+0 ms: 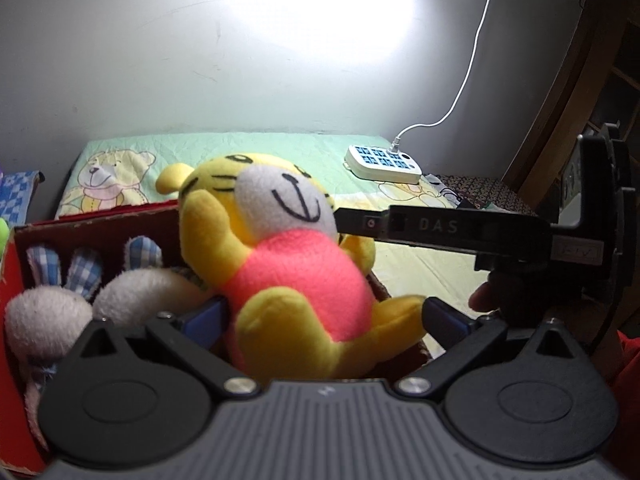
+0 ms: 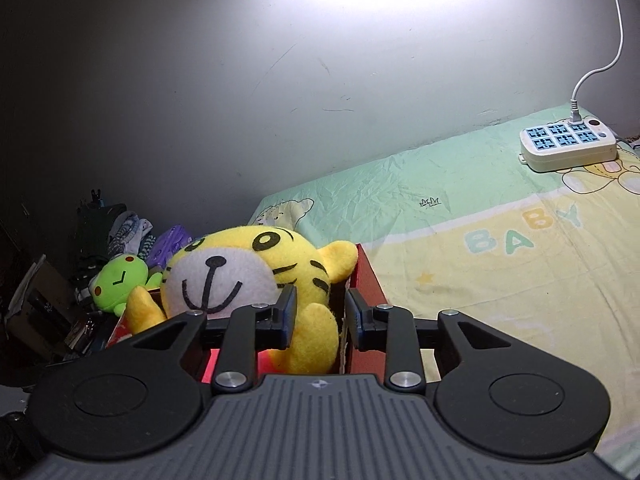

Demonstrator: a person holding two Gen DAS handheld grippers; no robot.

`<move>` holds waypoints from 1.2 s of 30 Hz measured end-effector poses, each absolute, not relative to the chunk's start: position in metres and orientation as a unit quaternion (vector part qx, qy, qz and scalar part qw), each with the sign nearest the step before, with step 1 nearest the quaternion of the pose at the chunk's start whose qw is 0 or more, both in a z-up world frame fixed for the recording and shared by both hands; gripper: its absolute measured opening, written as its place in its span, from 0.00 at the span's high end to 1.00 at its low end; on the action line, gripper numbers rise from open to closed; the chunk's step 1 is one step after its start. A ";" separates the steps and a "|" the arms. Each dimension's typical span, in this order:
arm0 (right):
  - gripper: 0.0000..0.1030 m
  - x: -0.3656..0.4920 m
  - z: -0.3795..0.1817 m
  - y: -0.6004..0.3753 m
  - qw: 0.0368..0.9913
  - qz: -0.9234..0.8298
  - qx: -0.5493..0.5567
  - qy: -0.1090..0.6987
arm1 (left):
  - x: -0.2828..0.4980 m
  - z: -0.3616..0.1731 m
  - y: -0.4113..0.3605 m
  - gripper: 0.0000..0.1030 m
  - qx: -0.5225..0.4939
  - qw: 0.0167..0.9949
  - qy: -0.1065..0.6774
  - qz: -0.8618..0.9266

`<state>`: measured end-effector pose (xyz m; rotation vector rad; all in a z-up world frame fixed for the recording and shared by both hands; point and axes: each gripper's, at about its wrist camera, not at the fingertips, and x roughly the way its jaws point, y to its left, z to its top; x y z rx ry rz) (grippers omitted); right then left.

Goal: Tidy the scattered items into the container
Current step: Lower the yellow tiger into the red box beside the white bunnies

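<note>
Right wrist: jaws pinch tiger plush (image 2: 240,276) arm over red box (image 2: 366,280).

L gripper (image 1: 324,314): jaws spread wide, blue pads to either side, pointing fwd and tilted down; whether the pads press on anything can't be told. R gripper (image 2: 320,316): jaws drawn in narrow, pads nearly upright, a small gap btwn them, also angled down. In the left wrist view the R gripper's black body comes in from the right edge, w/ the person's fingers (image 1: 486,296) wrapped under it.
</note>
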<state>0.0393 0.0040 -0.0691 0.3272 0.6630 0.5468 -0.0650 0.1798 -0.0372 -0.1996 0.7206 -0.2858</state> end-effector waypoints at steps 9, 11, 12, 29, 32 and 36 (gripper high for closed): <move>0.71 0.023 -0.061 0.003 0.887 0.295 0.168 0.313 | -0.060 -0.045 0.181 0.01 -0.118 0.908 0.376 -0.144; 0.71 0.025 -0.063 0.004 0.885 0.294 0.171 0.319 | -0.061 -0.044 0.180 0.01 -0.114 0.909 0.376 -0.141; 0.71 0.026 -0.065 0.006 0.885 0.289 0.167 0.325 | -0.061 -0.044 0.180 0.01 -0.114 0.909 0.376 -0.138; 0.70 0.002 -0.054 0.011 0.913 0.231 0.115 0.316 | -0.067 -0.030 0.192 0.01 -0.094 0.902 0.419 -0.040; 0.70 -0.006 -0.050 0.013 0.917 0.228 0.106 0.310 | -0.070 -0.027 0.188 0.01 -0.085 0.903 0.421 -0.025; 0.68 -0.013 -0.049 0.011 0.920 0.216 0.099 0.310 | -0.074 -0.024 0.186 0.01 -0.078 0.903 0.422 -0.006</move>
